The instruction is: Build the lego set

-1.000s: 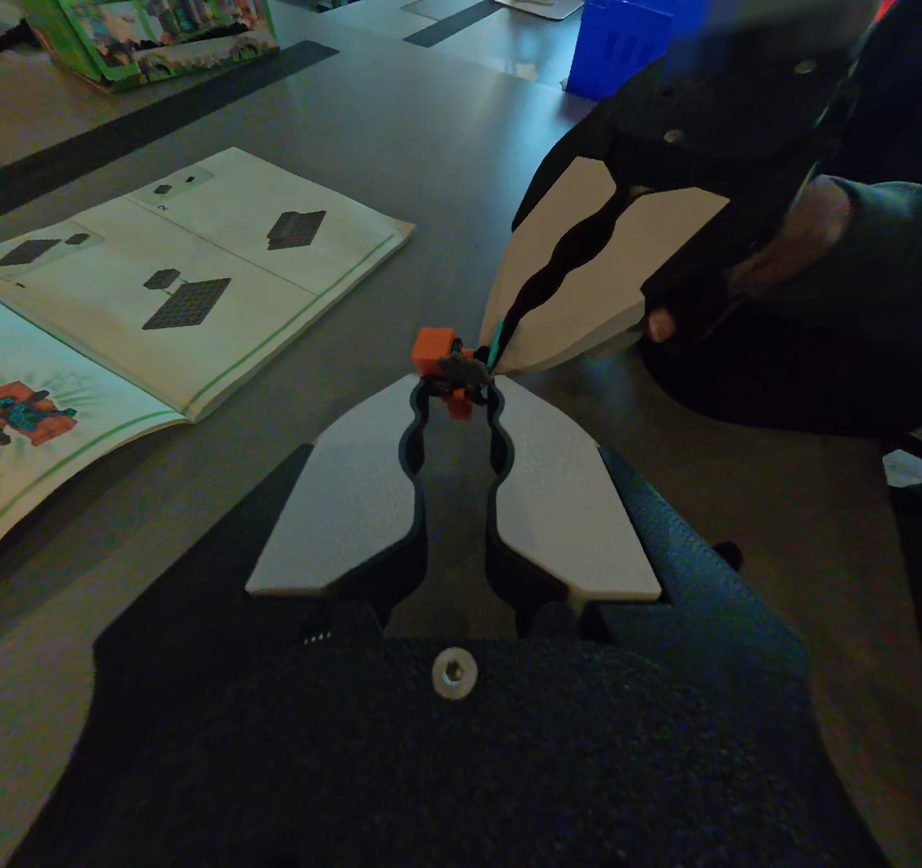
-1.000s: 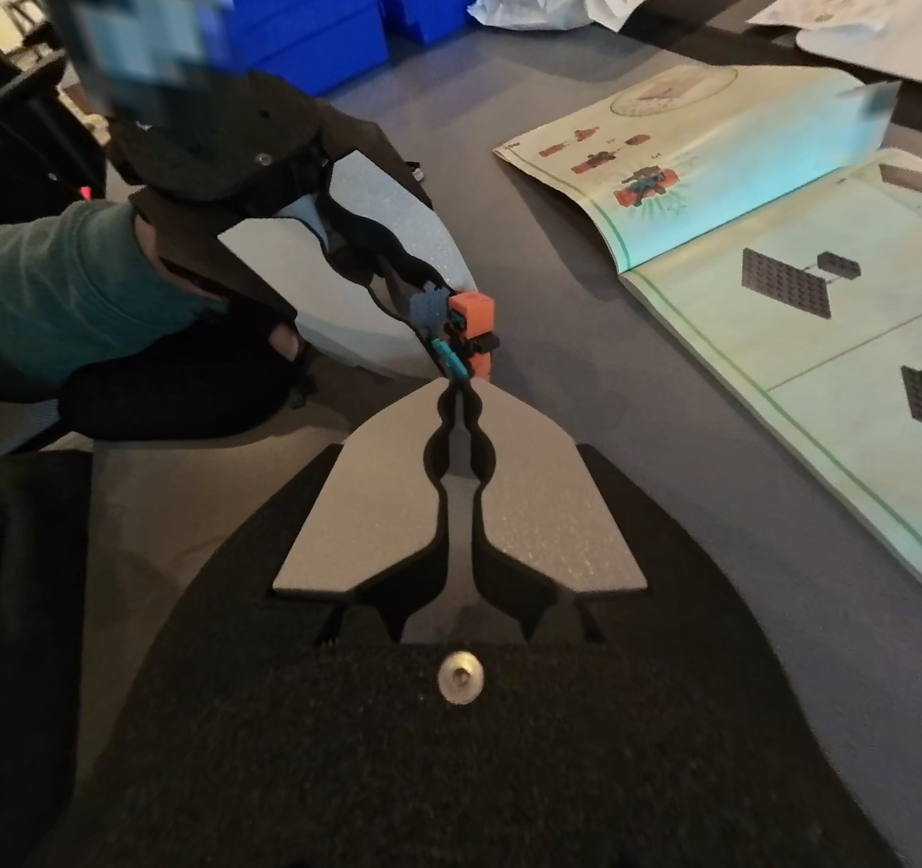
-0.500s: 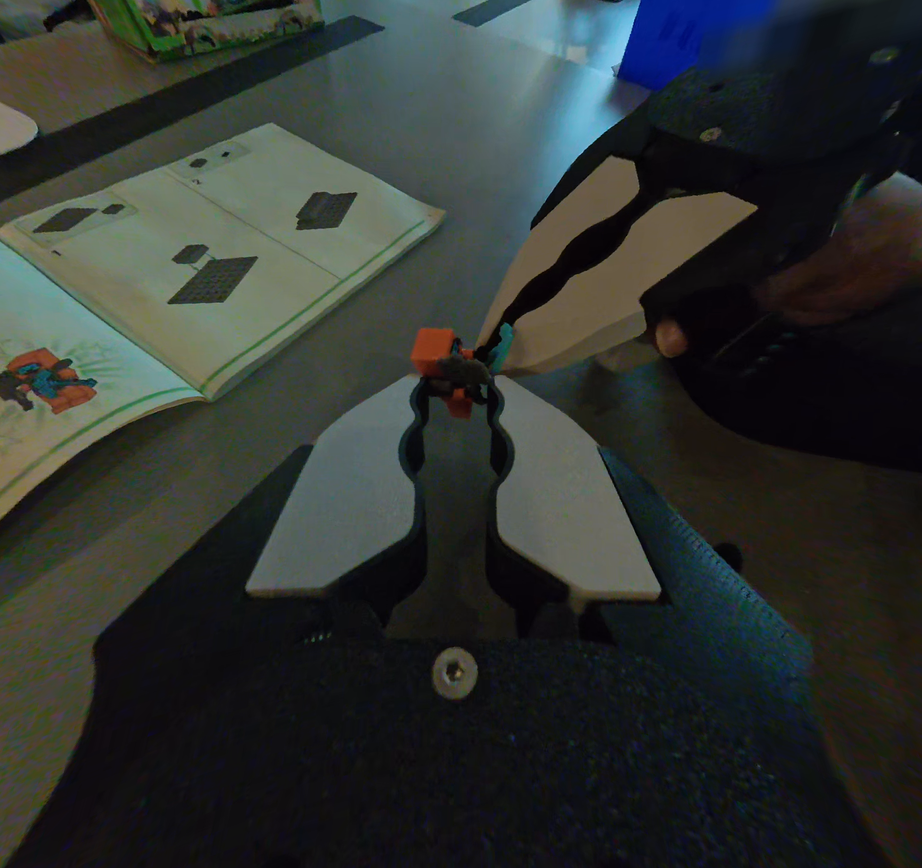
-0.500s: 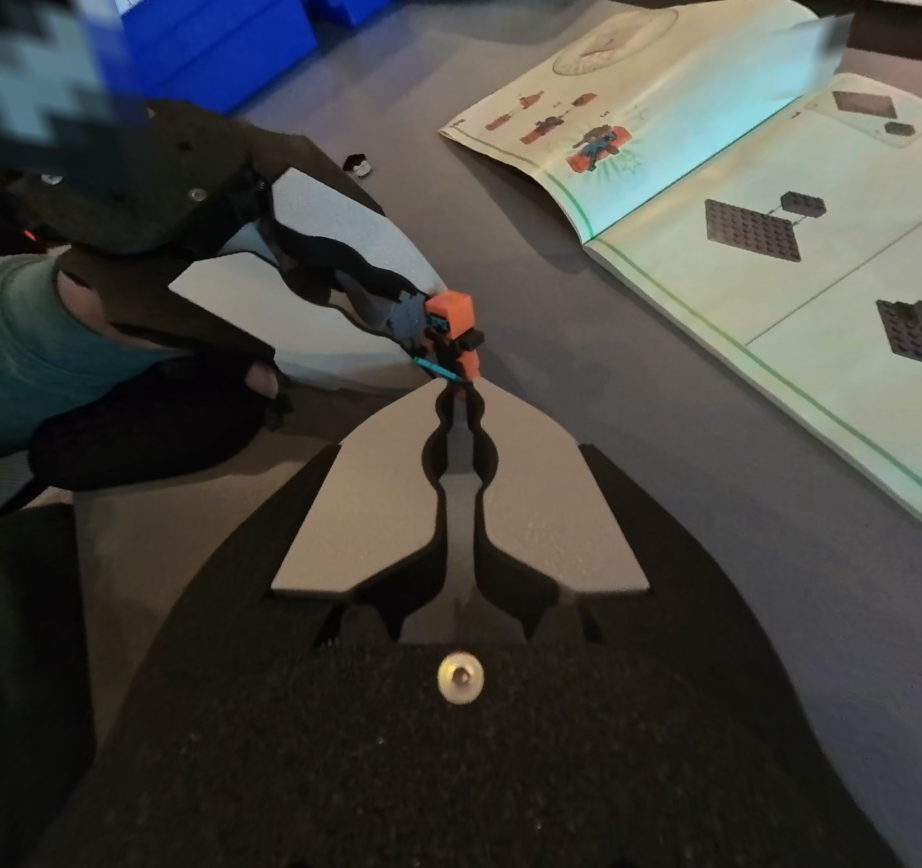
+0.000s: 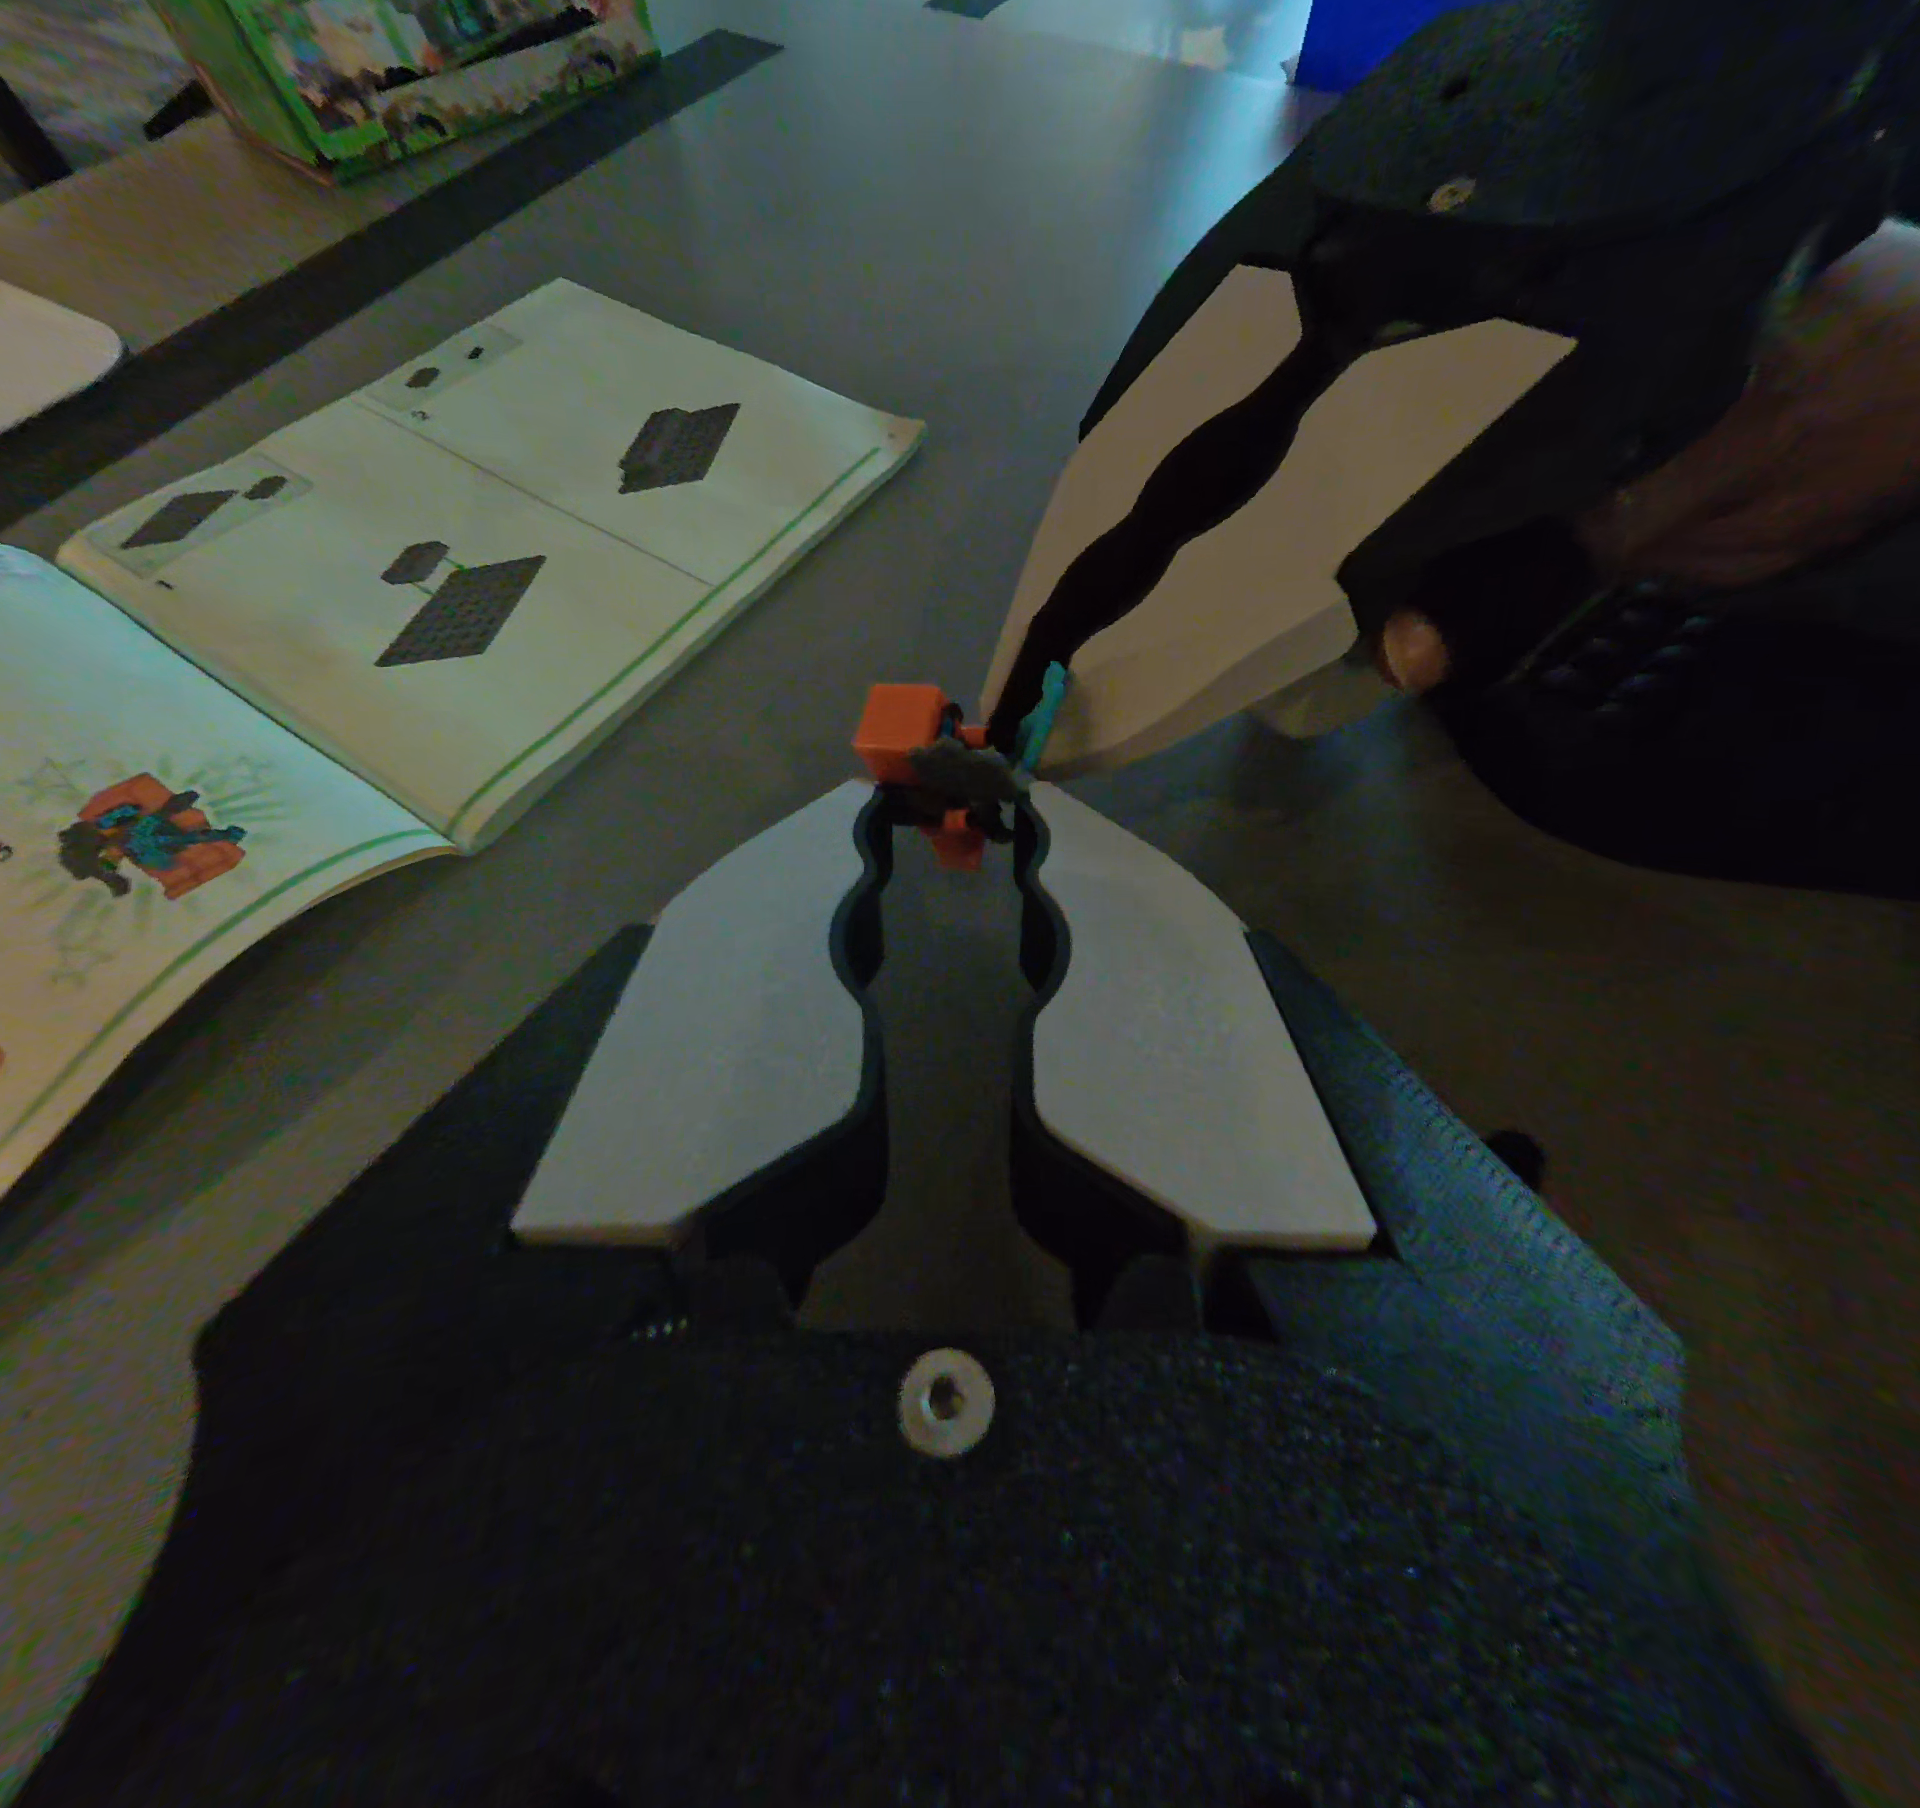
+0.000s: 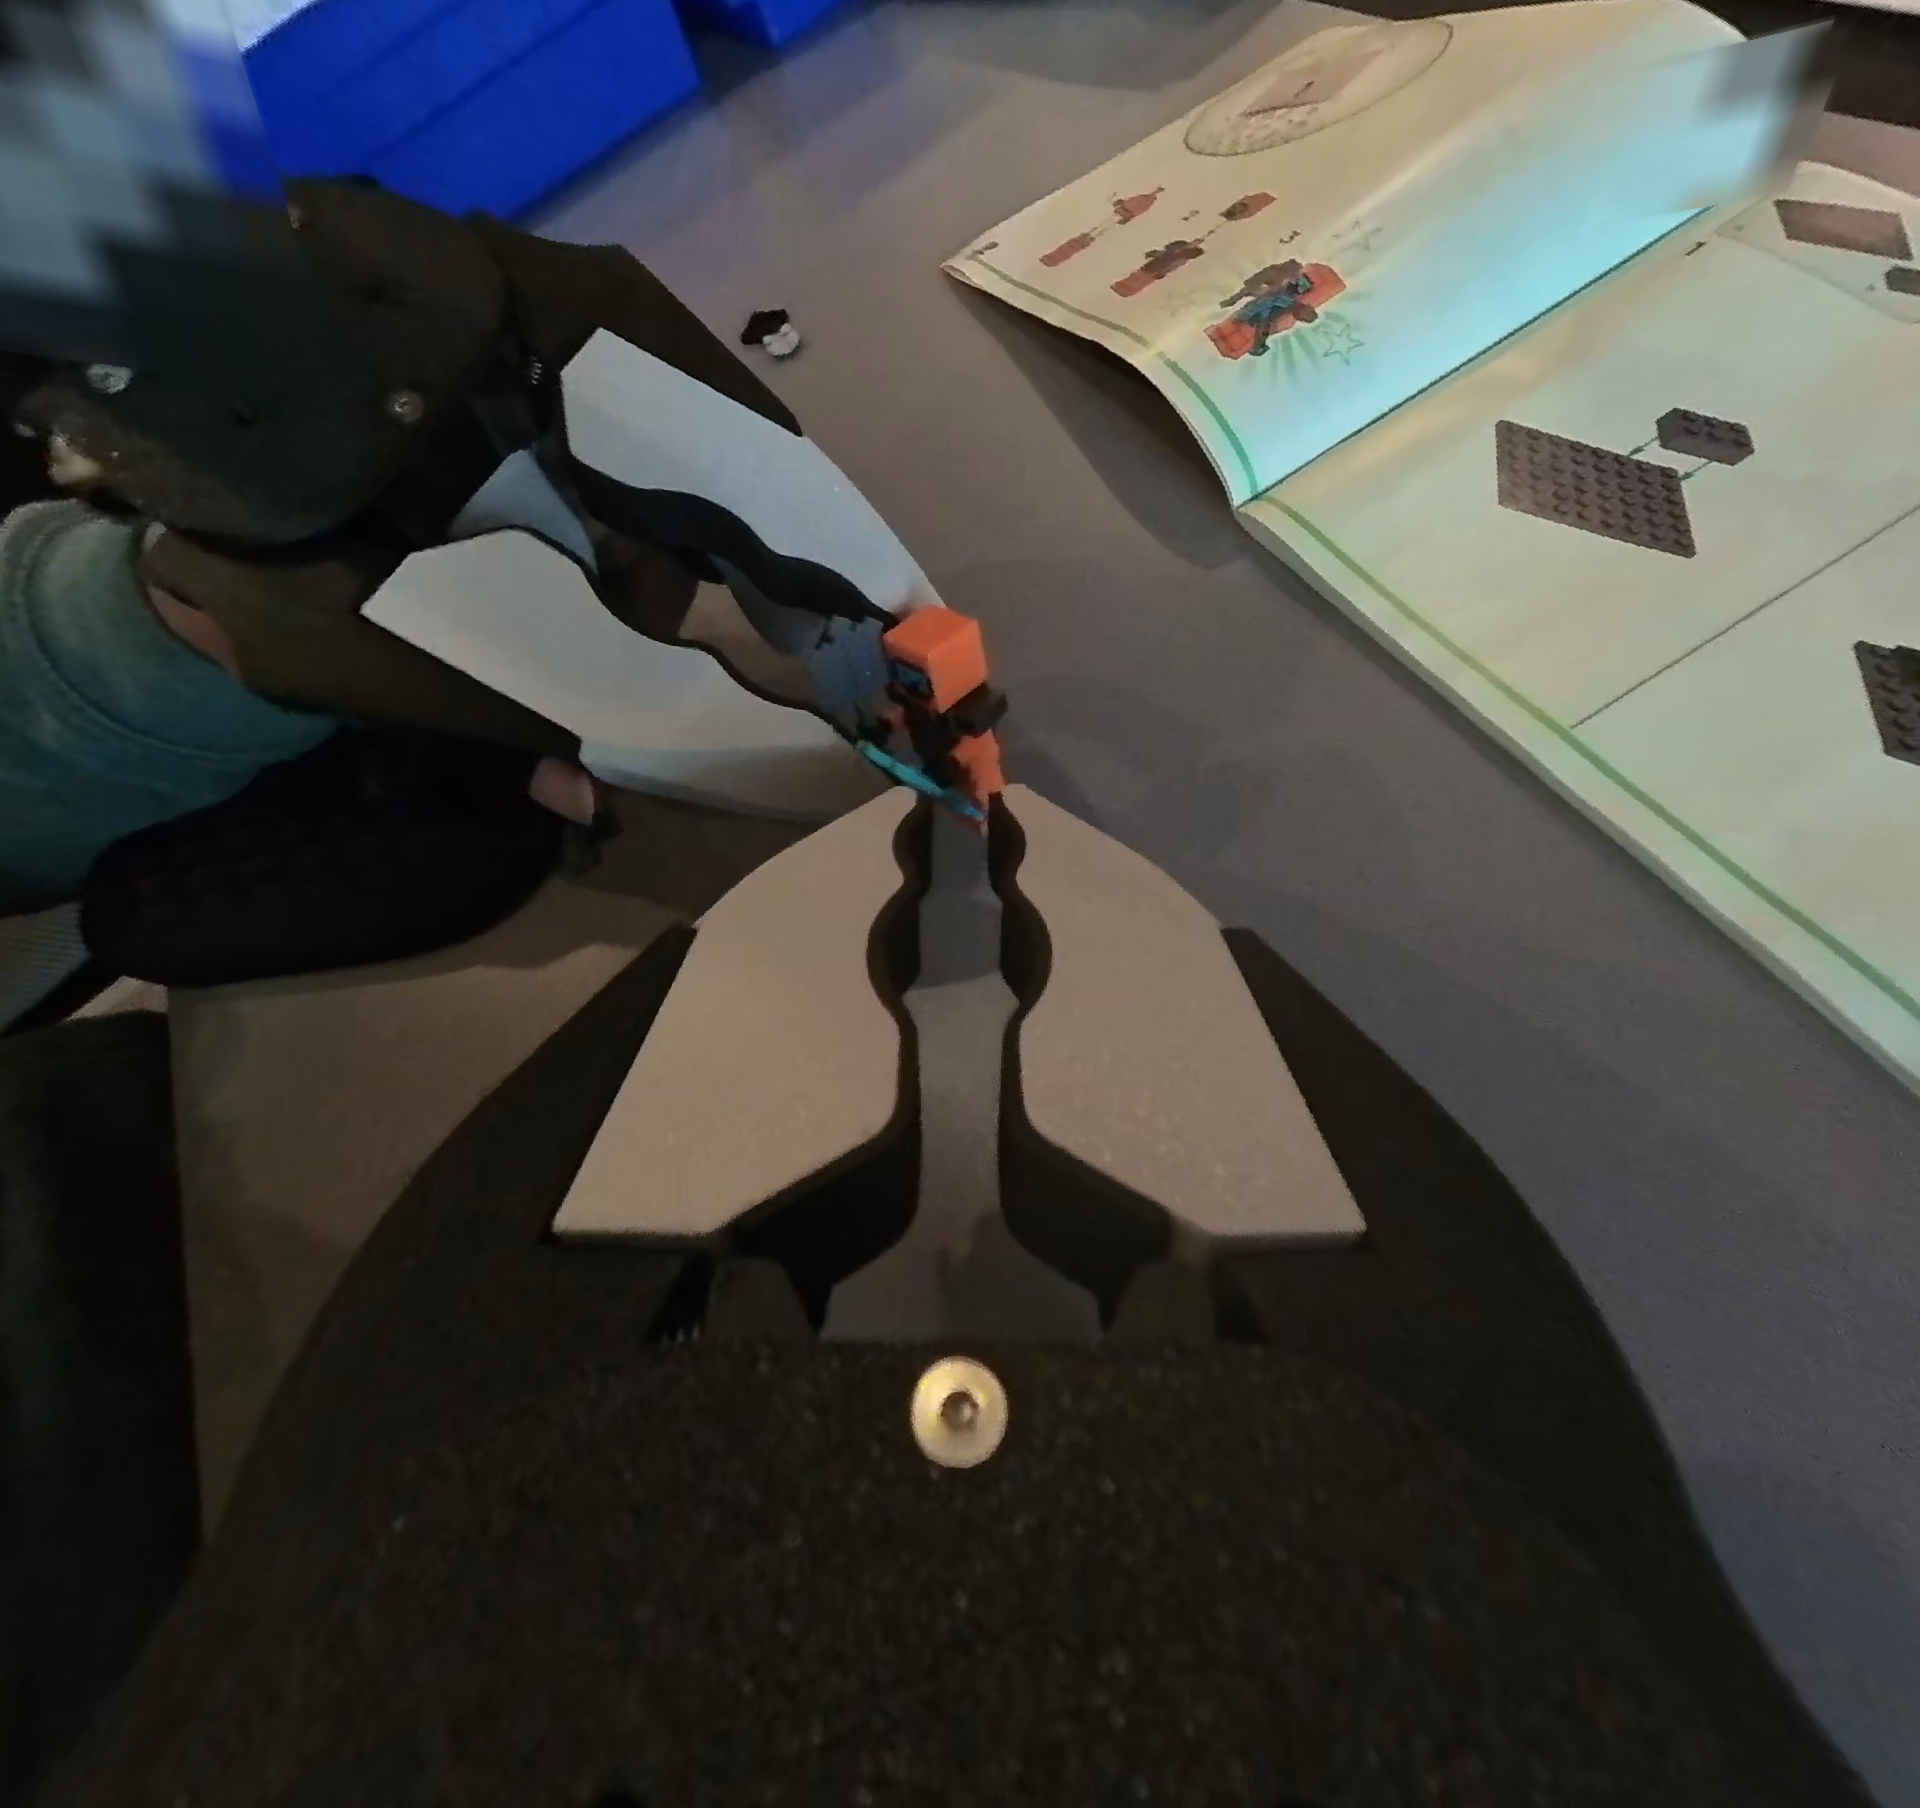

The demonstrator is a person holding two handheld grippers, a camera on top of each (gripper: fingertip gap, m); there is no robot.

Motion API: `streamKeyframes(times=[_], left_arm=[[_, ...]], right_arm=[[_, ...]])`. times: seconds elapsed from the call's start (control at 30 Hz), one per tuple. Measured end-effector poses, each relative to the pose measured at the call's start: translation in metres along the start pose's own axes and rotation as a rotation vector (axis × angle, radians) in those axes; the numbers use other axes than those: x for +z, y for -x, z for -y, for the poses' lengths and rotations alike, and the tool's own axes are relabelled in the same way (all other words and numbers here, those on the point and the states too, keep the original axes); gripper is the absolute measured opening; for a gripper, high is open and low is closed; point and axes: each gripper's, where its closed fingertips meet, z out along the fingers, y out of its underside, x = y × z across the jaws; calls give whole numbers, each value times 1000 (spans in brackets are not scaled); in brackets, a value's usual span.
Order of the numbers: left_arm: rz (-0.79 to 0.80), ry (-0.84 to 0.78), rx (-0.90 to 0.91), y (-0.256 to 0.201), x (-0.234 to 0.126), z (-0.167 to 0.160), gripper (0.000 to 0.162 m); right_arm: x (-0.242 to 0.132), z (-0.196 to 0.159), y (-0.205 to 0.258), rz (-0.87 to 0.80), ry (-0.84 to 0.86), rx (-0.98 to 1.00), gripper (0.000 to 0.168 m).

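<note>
A small orange lego figure (image 5: 902, 732) with a cube head and a dark grey part is held above the table in my left gripper (image 5: 951, 802), which is shut on it. My right gripper (image 5: 1023, 735) comes in from the upper right, shut on a thin teal piece (image 5: 1044, 704) that touches the figure's side. In the right wrist view, my right gripper (image 6: 956, 808) holds the teal piece (image 6: 914, 776) against the figure (image 6: 940, 662), with the left gripper (image 6: 868, 662) coming in from the left.
An open instruction booklet (image 5: 499, 532) lies on the grey table (image 5: 935, 231), also in the right wrist view (image 6: 1558, 511). A green lego box (image 5: 395, 23) stands at the back. Blue bins (image 6: 468, 65) and a small black and white piece (image 6: 774, 356) lie behind the grippers. My left and right fingertips are right by each other.
Both grippers kept their grip and stayed tip to tip while shifting together over the table. The teal piece has swung to a new angle against the figure.
</note>
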Motion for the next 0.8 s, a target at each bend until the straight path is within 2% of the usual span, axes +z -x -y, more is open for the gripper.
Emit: streamKeyframes(times=[0.33,0.47,0.63,0.8], left_arm=[[-284,-32,-204,-16,-14,3,22],[-329,-34,-184,-21,-18,2,22],[-402,-35,-112,-33,-25,2,22],[-421,-51,-52,-39,-30,5,22]], right_arm=[[-9,3,15,152,-15,-55,19],[-11,3,20,205,-24,-48,24],[-15,1,27,266,-40,-134,37],[-19,2,39,343,-72,-173,30]])
